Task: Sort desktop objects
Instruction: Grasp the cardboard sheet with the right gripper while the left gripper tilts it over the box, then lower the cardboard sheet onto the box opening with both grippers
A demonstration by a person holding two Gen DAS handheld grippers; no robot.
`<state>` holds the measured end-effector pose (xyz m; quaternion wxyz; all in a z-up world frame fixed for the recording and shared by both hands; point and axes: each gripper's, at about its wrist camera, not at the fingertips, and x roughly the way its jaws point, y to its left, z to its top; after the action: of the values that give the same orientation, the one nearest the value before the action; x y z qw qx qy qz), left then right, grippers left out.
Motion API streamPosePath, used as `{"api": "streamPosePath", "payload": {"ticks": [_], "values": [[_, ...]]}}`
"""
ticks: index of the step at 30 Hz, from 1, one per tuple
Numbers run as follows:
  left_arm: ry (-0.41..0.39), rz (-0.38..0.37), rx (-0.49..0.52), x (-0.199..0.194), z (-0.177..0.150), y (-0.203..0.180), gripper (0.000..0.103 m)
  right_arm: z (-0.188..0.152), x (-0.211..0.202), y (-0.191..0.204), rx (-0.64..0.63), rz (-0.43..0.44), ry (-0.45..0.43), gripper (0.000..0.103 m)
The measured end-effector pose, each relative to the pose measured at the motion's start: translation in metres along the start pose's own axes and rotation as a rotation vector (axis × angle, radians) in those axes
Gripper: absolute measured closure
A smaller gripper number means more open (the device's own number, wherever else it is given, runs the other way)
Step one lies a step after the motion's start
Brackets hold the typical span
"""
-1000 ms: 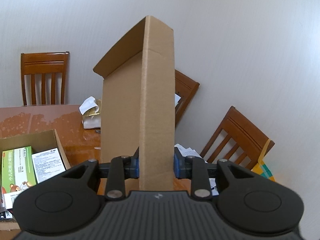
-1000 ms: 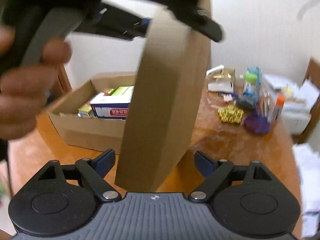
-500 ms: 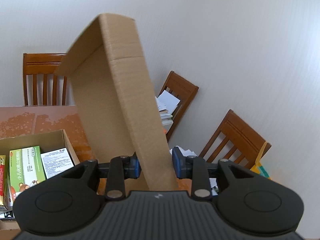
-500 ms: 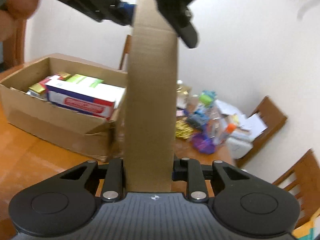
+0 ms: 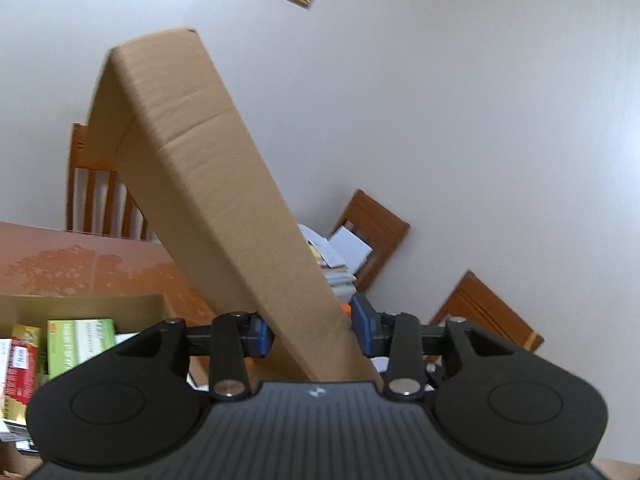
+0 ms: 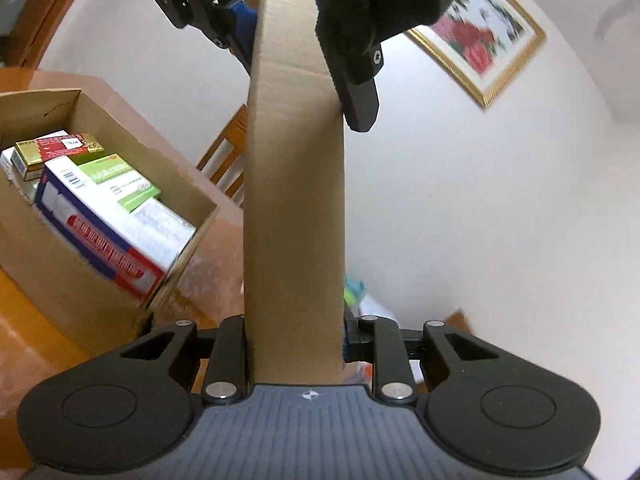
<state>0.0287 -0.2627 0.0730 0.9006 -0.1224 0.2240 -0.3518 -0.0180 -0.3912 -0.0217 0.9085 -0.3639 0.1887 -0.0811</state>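
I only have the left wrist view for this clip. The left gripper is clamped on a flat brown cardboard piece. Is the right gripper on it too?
Observer: Yes. In the right wrist view the right gripper is shut on the other end of the same cardboard piece, and the left gripper shows at the top, pinching it.
Operator: The open box is cut off at my left edge. What is inside?
Observer: The open cardboard box holds several packets; the biggest is a white and blue carton with a red band, leaning against the near wall.
Operator: Anything else in there?
Observer: A green and white packet lies on that carton, and a gold and red packet sits behind it.
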Motion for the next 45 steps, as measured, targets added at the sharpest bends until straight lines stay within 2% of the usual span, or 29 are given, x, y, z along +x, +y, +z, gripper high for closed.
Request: {"api": "streamPosePath", "payload": {"ticks": [7,9,16,19,23,25,31,33,45], "values": [[-0.059,0.086,-0.085,-0.025,-0.001,0.046,0.064,0.037,0.027,0.03,-0.165,0.025,-0.122,0.074],[-0.06,0.102,-0.134,-0.029,-0.007,0.063,0.059,0.043,0.032,0.043,-0.218,0.032,-0.148,0.074],[-0.085,0.076,-0.236,-0.038,-0.035,0.091,0.056,0.038,0.05,0.065,-0.38,0.061,-0.183,0.074],[-0.099,0.052,-0.294,-0.042,-0.045,0.107,0.056,0.033,0.056,0.071,-0.452,0.064,-0.226,0.073],[-0.132,0.029,-0.322,-0.041,-0.048,0.118,0.056,0.029,0.056,0.074,-0.54,0.049,-0.287,0.073],[-0.149,0.021,-0.326,-0.04,-0.047,0.121,0.056,0.028,0.06,0.076,-0.575,0.011,-0.314,0.074],[-0.198,-0.004,-0.337,-0.038,-0.044,0.132,0.056,0.045,0.072,0.07,-0.574,-0.039,-0.337,0.074],[-0.215,-0.012,-0.34,-0.038,-0.043,0.136,0.056,0.051,0.08,0.07,-0.573,-0.032,-0.328,0.074],[-0.195,-0.024,-0.5,-0.033,-0.067,0.162,0.051,0.056,0.092,0.079,-0.593,0.009,-0.299,0.064]]}}
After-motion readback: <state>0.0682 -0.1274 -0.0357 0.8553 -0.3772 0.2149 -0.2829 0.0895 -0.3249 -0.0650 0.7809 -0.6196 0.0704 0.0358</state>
